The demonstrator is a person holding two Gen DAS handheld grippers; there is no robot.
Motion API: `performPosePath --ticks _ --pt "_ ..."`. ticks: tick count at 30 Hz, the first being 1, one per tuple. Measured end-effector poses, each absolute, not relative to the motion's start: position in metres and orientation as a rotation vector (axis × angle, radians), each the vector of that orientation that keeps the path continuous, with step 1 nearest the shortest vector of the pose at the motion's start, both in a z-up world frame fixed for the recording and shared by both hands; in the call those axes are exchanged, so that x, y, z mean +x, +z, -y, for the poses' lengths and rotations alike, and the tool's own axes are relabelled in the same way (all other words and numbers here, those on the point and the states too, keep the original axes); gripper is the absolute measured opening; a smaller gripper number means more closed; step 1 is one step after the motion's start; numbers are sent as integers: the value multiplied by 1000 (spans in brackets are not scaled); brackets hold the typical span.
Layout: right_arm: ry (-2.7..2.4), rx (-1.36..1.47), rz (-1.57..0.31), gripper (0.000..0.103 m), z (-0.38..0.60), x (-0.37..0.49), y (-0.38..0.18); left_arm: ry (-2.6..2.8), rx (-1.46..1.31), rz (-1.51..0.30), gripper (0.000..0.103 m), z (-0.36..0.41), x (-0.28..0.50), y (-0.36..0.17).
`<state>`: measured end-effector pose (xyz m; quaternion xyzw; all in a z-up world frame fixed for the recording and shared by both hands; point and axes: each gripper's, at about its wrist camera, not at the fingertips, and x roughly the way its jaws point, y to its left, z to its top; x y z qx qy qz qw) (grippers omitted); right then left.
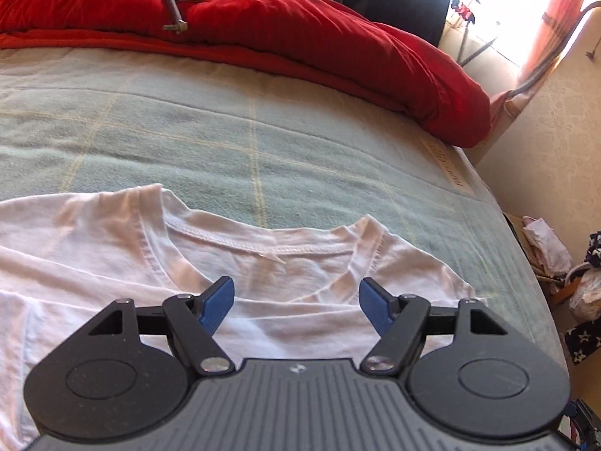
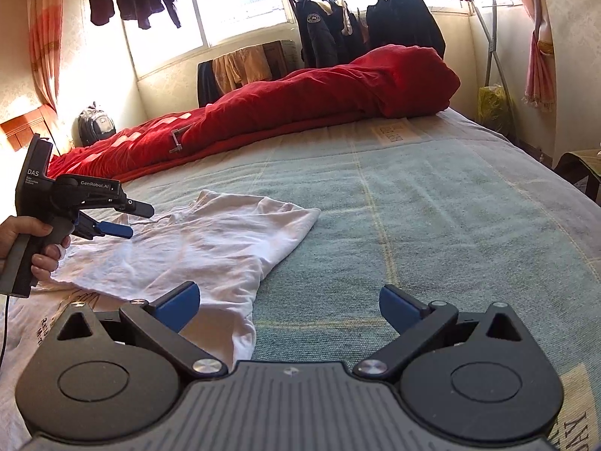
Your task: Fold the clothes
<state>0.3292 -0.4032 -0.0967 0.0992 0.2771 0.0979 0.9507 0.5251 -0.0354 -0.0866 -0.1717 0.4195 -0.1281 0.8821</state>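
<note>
A white T-shirt [image 1: 124, 263] lies spread on the green bed cover [image 1: 225, 143], neckline facing away from me. My left gripper [image 1: 297, 302] hovers just above the collar [image 1: 240, 240], open, with nothing between its blue pads [image 1: 219, 304]. In the right wrist view the same T-shirt [image 2: 210, 248] lies left of centre, one side folded over. A hand holds my left gripper [image 2: 141, 220] over the shirt's far left part. My right gripper [image 2: 289, 306] is wide open above the shirt's near edge and the bed cover [image 2: 432, 225], gripping nothing.
A red duvet [image 2: 319, 97] is bunched along the far side of the bed, with a metal crank handle [image 1: 176, 11] lying on it. Coats hang on a rack [image 2: 375, 22] by the window. Clutter [image 1: 563, 270] sits on the floor past the bed's right edge.
</note>
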Motion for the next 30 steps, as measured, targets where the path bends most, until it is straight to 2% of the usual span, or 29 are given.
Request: performPosePath --ticks 12,18,21,23,25,28,30 --pt "301 256 -513 103 386 318 -71 -339 -274 -867 75 12 461 -24" --pt "332 226 -510 103 369 313 -63 -350 -184 -906 76 18 434 -42" --pt "335 223 -503 103 369 310 -61 -280 -207 -854 75 0 435 -44" --pt "332 219 -502 103 370 309 -62 -201 -246 -802 70 -23 440 -42" --pt "318 221 -510 103 372 311 -64 -129 -264 -786 59 -46 446 -43" --pt "314 241 -515 103 376 314 -67 -22 -304 -805 53 -82 451 -57" --pt "312 249 -517 103 377 316 -69 14 -324 -821 53 -98 450 -69"
